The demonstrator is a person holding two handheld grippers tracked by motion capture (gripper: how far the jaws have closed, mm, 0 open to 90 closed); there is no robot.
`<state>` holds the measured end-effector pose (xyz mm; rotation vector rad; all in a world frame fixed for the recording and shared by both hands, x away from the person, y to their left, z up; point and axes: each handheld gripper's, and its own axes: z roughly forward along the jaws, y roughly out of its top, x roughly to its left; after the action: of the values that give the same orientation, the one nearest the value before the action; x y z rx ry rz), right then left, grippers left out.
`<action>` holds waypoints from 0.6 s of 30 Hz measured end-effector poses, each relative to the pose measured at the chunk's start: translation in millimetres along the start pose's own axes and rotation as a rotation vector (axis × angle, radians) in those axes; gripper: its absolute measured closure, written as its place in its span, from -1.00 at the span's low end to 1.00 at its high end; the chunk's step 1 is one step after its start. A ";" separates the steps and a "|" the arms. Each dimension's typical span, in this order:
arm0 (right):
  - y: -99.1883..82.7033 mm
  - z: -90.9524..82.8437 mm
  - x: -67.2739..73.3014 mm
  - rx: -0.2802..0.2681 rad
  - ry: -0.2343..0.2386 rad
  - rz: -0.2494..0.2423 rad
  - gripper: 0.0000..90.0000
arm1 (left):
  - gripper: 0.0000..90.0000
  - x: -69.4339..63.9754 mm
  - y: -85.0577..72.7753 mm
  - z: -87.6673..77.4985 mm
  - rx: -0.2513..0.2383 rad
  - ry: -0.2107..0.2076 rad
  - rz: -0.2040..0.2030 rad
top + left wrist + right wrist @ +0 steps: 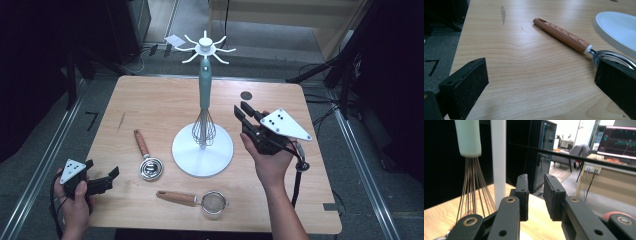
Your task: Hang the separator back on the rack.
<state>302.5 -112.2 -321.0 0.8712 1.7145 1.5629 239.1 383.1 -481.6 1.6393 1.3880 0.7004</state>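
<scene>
- A wire whisk with a pale green handle [204, 90] hangs upright from the white hook stand [202, 145], its wires just above the round base.

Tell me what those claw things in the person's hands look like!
Each gripper is black, with two blocky flat-faced jaws. The left gripper and the right gripper each carry a grey three-cornered plate dotted with small dark spots on top. A black cable trails from each. The forearms are bare, with no sleeves.

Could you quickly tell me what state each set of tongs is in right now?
Left tongs: open, holding nothing, over the table.
Right tongs: slightly open, holding nothing, beside the whisk.
</scene>
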 end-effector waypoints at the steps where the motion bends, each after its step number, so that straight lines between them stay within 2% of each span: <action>1: -3.9 -1.2 -1.4 0.007 -0.004 0.004 0.66 | -1.00 -0.3 -0.1 -0.2 -0.004 0.002 0.002; 2: -11.6 -3.2 -4.2 0.021 -0.008 0.006 0.64 | -1.00 -0.5 -0.2 -0.3 -0.003 0.004 0.005; 7: -27.0 -8.6 -7.6 0.059 -0.019 0.019 0.59 | -1.00 -2.7 0.1 -0.4 -0.002 0.019 0.020; 12: -48.6 -18.8 -10.4 0.108 -0.020 0.030 0.53 | -1.00 -3.1 1.4 -4.9 -0.010 0.018 0.015; 15: -54.5 -22.2 -10.4 0.121 -0.025 0.036 0.52 | -1.00 -4.8 2.3 -6.6 -0.010 0.030 0.013; 17: -61.9 -25.7 -10.9 0.134 -0.025 0.043 0.51 | -1.00 -6.6 3.1 -6.9 -0.010 0.016 -0.005; 18: -65.5 -27.3 -10.8 0.142 -0.025 0.049 0.50 | -1.00 -8.8 3.4 -6.9 -0.008 0.015 -0.001</action>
<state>283.1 -140.9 -383.9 1.0058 1.8155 1.4695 233.0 376.2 -474.4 1.6299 1.3951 0.7184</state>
